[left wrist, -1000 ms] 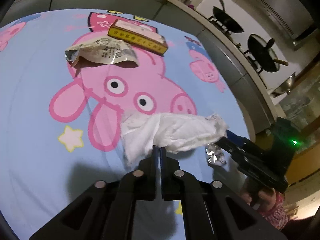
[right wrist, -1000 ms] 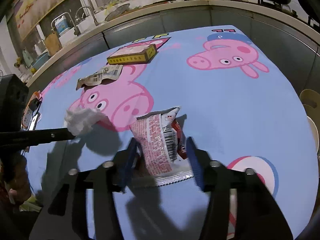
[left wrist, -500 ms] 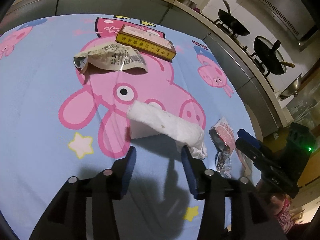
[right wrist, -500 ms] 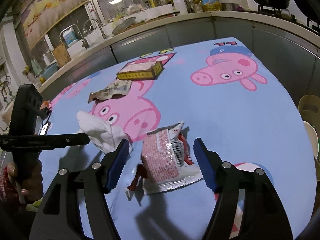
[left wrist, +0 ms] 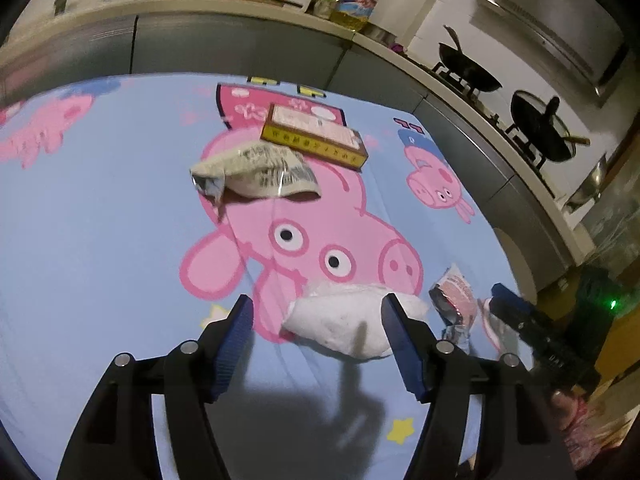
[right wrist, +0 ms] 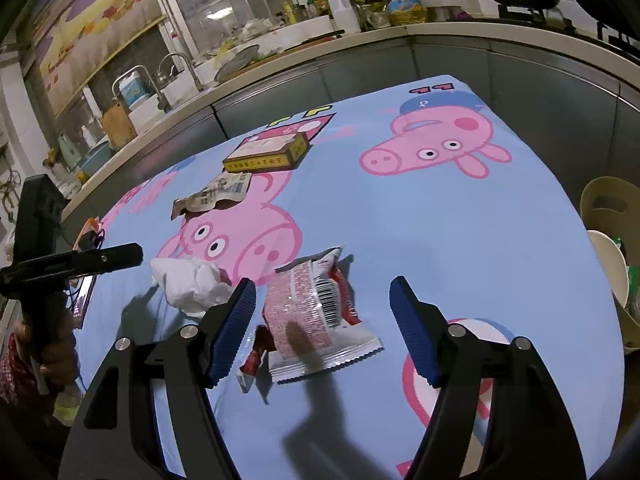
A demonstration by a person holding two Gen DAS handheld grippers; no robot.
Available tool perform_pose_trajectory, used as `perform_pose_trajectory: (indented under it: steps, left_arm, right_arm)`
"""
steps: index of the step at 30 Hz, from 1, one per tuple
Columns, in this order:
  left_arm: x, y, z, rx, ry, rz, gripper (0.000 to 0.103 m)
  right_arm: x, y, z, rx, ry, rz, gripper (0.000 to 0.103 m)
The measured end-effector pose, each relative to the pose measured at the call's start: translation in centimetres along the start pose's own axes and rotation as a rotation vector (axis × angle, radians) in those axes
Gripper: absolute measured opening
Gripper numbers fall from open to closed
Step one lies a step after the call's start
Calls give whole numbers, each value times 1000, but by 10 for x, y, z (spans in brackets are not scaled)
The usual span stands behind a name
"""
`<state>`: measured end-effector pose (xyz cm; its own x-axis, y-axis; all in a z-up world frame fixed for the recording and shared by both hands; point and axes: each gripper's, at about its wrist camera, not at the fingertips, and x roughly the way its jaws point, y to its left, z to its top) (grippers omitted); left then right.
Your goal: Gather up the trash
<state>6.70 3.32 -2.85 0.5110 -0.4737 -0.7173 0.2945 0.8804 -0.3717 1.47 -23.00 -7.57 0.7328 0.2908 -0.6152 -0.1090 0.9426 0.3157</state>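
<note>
**Both jaws spread, nothing pinched**

The left hand-held gripper (left wrist: 316, 320) stands wide, its jaws opening at this moment, and the crumpled white tissue (left wrist: 344, 326) lies on the cloth between its blue pads (left wrist: 236, 344), with the right pad in front of the tissue's edge; the pads do not press on it. The right hand-held gripper (right wrist: 322, 312) is likewise spread and opening, with the red-and-white snack wrapper (right wrist: 312, 316) lying flat on the cloth between its fingers, clear of both pads.

Tissue and wrapper sit near each other on the blue pig-print cloth (right wrist: 440, 220) that covers the counter (the wrapper shows in the left view too, just beside the other gripper's tip). Farther back, a torn grey wrapper (left wrist: 256, 170) lies just beside, perhaps touching, a flat yellow-edged box (left wrist: 316, 136).

In the right view, a hand (right wrist: 56, 356) grips the black handle of the left tool at the frame's left edge.
</note>
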Motion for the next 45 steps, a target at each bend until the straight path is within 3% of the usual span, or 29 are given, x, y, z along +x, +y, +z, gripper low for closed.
perform_pose_trajectory:
  steps: [5,13,21,22,23,24,29,32,45]
  left_arm:
    - [-2,-17,-2,137,-13,46,74]
    - [15,-52,-18,340,31,44,86]
    - [44,-63,-24,412,94,59,86]
    - [46,-64,-25,420,97,65,79]
    - [50,-65,-26,431,108,76,64]
    - [54,-66,-27,437,126,83,56]
    - [58,-64,-30,436,135,69,17]
    - [56,-56,-26,381,142,30,11]
    - [30,-30,-10,157,113,-102,10]
  right_arm:
    - [-1,-4,-1,11,3,-6,69]
    - [7,-7,-10,17,47,-2,69]
    - [11,-11,-16,32,66,-10,69]
    - [12,-12,-16,36,66,-10,69]
    - [12,-13,-16,40,66,-11,69]
    - [13,-13,-15,42,66,-11,69]
    - [16,-11,-16,41,72,-10,69]
    - [17,-9,-16,34,75,-10,69]
    - [27,8,-17,-2,81,10,70]
